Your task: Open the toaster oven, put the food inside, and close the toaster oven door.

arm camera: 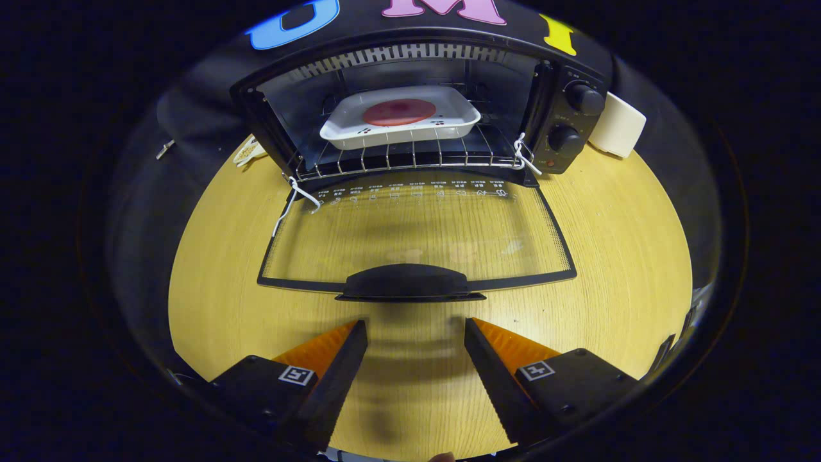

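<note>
Glass door (417,237) lies flat just ahead of the spread, empty gripper (415,333); a loose pinch on its handle (408,282) could slip and slam.

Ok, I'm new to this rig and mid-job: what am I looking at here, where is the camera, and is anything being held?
The camera rides on hand-held tongs and looks forward along their two fingers, the wedges at the bottom. They stand open with nothing between them, just short of the door handle. Ahead, on a round wooden table, stands a black toaster oven, its glass door folded down flat towards you. Inside, on the wire rack, sits a white tray with a round reddish piece of food. So the food is in; closing the door looks like the step left. A cream container stands beside the oven's knobs.
</note>
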Demonstrator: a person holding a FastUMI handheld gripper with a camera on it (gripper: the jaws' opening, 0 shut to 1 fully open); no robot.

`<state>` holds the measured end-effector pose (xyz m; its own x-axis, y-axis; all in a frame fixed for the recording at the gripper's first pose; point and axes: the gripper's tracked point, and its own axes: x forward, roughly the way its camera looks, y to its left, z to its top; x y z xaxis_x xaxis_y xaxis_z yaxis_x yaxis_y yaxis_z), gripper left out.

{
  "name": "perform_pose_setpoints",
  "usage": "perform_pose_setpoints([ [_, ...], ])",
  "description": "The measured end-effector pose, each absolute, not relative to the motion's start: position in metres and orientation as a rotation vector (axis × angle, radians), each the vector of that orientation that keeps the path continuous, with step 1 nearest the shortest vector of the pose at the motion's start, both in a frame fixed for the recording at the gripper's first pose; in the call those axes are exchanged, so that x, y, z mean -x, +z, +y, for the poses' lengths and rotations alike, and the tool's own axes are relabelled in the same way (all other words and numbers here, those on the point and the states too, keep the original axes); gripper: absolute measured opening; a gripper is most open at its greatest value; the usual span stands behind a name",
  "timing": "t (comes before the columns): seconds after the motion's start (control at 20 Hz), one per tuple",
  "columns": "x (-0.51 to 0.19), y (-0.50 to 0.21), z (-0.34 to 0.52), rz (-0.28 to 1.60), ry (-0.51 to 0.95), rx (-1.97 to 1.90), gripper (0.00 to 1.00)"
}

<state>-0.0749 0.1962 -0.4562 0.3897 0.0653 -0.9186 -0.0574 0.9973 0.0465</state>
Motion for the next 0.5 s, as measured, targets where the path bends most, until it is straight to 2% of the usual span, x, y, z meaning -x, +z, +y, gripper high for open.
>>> perform_pose_setpoints([
  [0.5,0.055,-0.464,0.184,1.157,0.068,0.053,0.99],
])
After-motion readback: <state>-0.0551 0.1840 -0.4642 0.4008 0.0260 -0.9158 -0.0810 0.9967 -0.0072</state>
